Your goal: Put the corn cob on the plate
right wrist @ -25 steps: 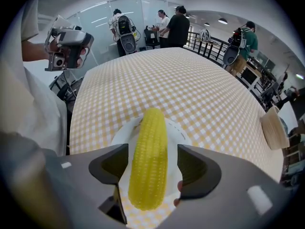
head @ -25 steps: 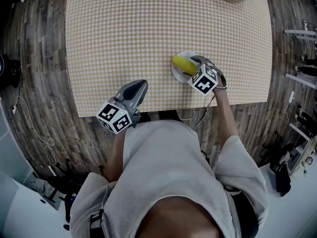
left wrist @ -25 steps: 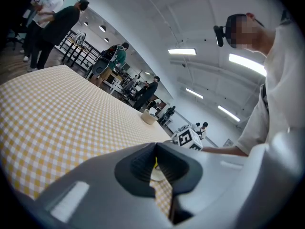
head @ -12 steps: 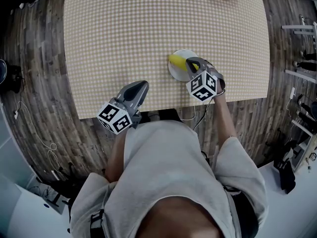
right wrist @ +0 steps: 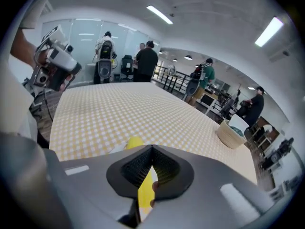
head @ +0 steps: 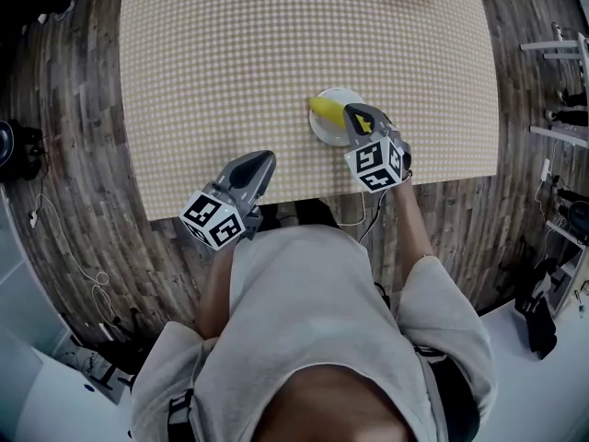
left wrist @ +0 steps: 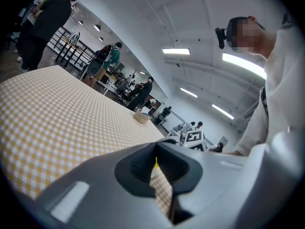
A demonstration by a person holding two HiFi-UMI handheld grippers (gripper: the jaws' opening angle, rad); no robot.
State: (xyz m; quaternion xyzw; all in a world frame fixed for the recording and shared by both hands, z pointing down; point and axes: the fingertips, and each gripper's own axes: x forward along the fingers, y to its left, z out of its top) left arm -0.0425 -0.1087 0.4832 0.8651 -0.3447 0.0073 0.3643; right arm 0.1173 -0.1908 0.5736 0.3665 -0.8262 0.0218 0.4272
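Jaws on right gripper [right wrist: 151,147] have just been closing and now meet tip to tip, nothing between the pads. Corn cob [head: 323,109] lies on the plate [head: 342,94], just below and ahead of those tips, its yellow showing through the gap behind them. Can't tell if the tips touch it. Left gripper [left wrist: 156,145] jaws also together and empty, over the near edge of the checked table [head: 276,44], well apart from the plate.

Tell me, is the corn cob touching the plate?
Touching. The head view shows the corn cob lying on the plate, one end over its rim.
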